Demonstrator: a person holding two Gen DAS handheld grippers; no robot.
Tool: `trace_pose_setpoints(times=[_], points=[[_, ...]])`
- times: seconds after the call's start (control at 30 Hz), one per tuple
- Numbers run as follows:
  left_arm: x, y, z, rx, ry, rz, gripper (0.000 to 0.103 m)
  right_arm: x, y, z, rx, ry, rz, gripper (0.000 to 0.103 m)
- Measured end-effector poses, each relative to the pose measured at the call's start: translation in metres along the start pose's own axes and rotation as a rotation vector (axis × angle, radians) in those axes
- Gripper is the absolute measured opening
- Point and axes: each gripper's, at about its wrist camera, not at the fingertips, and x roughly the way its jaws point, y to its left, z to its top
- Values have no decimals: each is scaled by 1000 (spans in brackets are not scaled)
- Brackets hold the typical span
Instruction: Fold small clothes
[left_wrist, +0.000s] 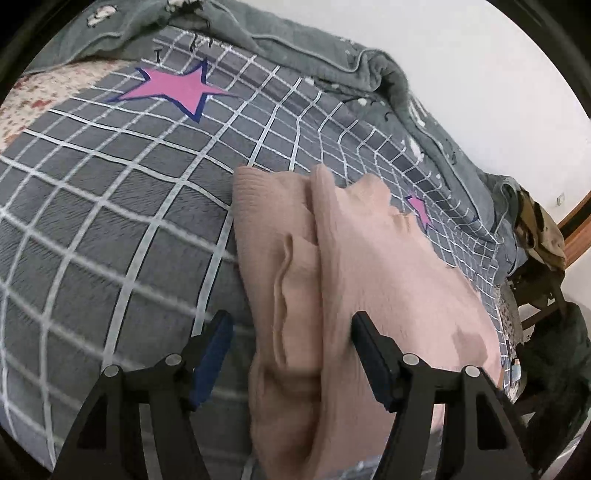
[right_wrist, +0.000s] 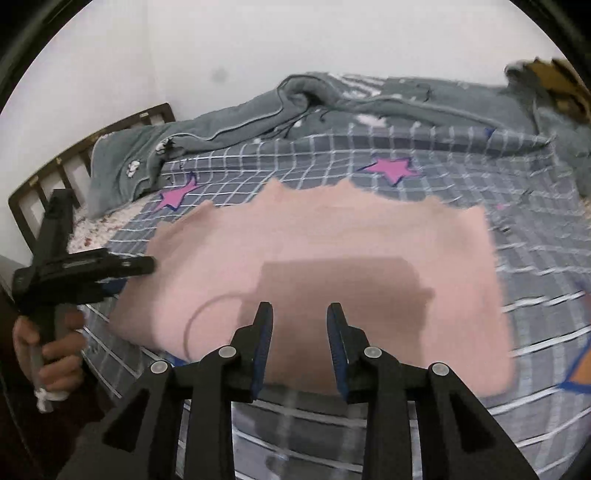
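Observation:
A pink knitted garment (left_wrist: 369, 266) lies folded on the grey checked bedspread (left_wrist: 110, 206) with pink stars. In the left wrist view my left gripper (left_wrist: 291, 325) stands open over its near edge. A fold of the knit sits between the fingers, but the pads do not press it. In the right wrist view the garment (right_wrist: 332, 236) shows as a flat, roughly rectangular shape. My right gripper (right_wrist: 300, 314) hovers above its near edge, open by a narrow gap with nothing in it. The left gripper (right_wrist: 138, 274), held by a hand (right_wrist: 55, 343), is at the garment's left edge.
A crumpled grey blanket (right_wrist: 295, 107) is heaped along the wall side of the bed. A dark wooden headboard (right_wrist: 74, 147) stands at the left. A floral sheet (left_wrist: 44, 96) shows beside the bedspread. Past the bed's right end, a chair with clothes (left_wrist: 543, 243) stands.

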Motion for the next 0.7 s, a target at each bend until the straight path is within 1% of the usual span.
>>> trace_pose_setpoints(times=[0.07, 0.17, 0.27, 0.4, 0.5, 0.57, 0.63, 0.67, 0.7], points=[[4, 0, 4, 2, -4, -9, 65, 18, 9, -2, -3, 8, -36, 30], [9, -3, 9, 4, 7, -9, 66, 37, 18, -6, -11, 9, -122, 30], [10, -8, 11, 28, 4, -10, 66, 41, 26, -6, -26, -35, -193, 30], [13, -12, 12, 49, 11, -8, 66, 51, 30, 9, -9, -54, -260, 30], [14, -12, 12, 31, 10, -2, 65, 64, 30, 19, 2, -44, -292, 31], [13, -12, 13, 9, 8, 20, 60, 69, 29, 18, 2, -33, -293, 32], [11, -12, 13, -10, 11, 36, 47, 67, 30, 17, -14, -25, -274, 33], [11, -11, 13, -24, 15, 33, 43, 63, 29, 17, -28, -18, -253, 33], [11, -11, 13, -36, 18, 33, 36, 58, 27, 16, -32, -15, -211, 34]])
